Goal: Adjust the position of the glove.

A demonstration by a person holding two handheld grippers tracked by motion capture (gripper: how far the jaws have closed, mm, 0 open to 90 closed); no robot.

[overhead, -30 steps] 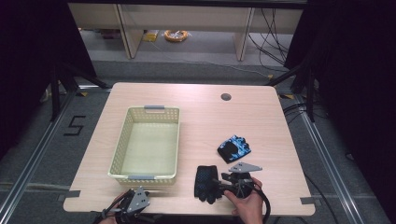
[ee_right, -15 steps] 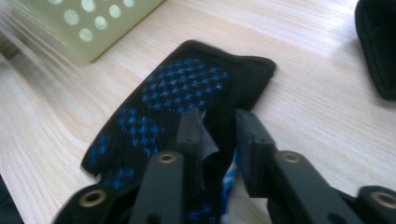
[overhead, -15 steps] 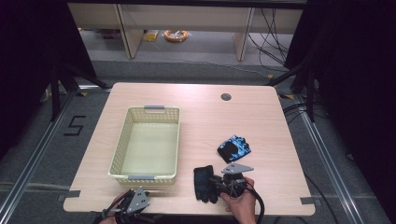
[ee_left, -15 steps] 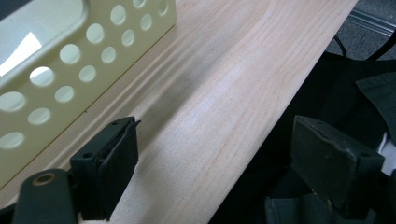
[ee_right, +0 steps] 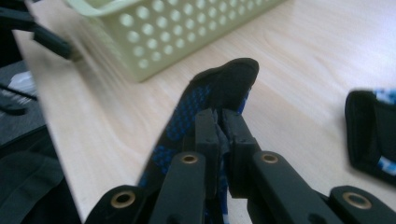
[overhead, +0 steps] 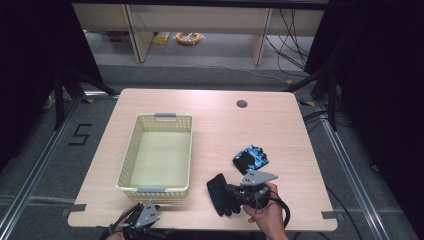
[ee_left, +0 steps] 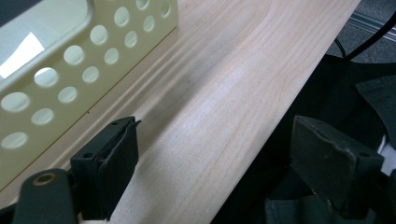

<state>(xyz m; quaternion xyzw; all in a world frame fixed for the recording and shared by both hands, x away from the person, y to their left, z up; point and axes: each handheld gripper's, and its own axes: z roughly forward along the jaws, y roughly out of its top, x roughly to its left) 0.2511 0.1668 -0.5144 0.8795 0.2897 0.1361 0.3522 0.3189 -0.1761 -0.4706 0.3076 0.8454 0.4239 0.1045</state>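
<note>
Right gripper [ee_right: 219,126] | jaws just closed, pinching glove [overhead: 218,194] near tabletop's front edge, likely to lift into basket [overhead: 129,162] | Left gripper [ee_left: 224,163] | jaws apart, holding nothing, idle at front-left edge | Second glove [overhead: 250,158] | right of basket, awaiting pickup

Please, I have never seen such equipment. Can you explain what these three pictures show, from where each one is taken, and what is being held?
A person stands at a wooden table, holding a two-jaw tool in each hand. The high view looks down from above. The other two views come from cameras riding on each tool. The right gripper has just closed and pinches a black-and-blue glove. The left gripper is open at the table's near edge, beside a pale yellow basket. A second glove lies on the table.
</note>
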